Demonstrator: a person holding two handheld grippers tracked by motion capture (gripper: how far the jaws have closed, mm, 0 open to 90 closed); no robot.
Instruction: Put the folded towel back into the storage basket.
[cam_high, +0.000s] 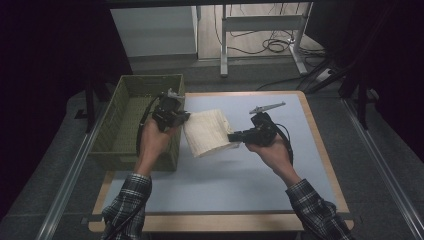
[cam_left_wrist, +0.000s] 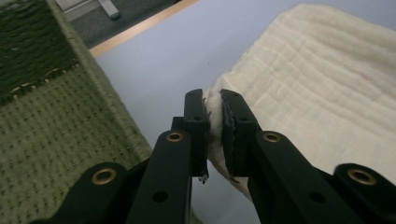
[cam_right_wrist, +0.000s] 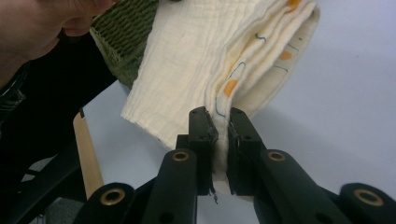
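A folded cream cloth (cam_high: 209, 133) hangs between both grippers above the light blue table top (cam_high: 240, 170). My left gripper (cam_high: 186, 117) is shut on the cloth's left edge, right beside the green woven basket (cam_high: 131, 120). In the left gripper view its jaws pinch the cream cloth (cam_left_wrist: 322, 88) at the left gripper's tips (cam_left_wrist: 213, 105). My right gripper (cam_high: 232, 137) is shut on the cloth's lower right corner. The right gripper view shows several folded layers of cloth (cam_right_wrist: 205, 60) with orange and blue print inside, clamped at the right gripper's tips (cam_right_wrist: 221, 122).
The green basket (cam_left_wrist: 51, 121) stands at the table's left edge and looks empty. A wooden rim (cam_high: 320, 145) borders the blue table top. Desk legs and cables (cam_high: 270, 42) lie on the floor beyond the table. A hand and black sleeve (cam_right_wrist: 46, 70) show near the basket.
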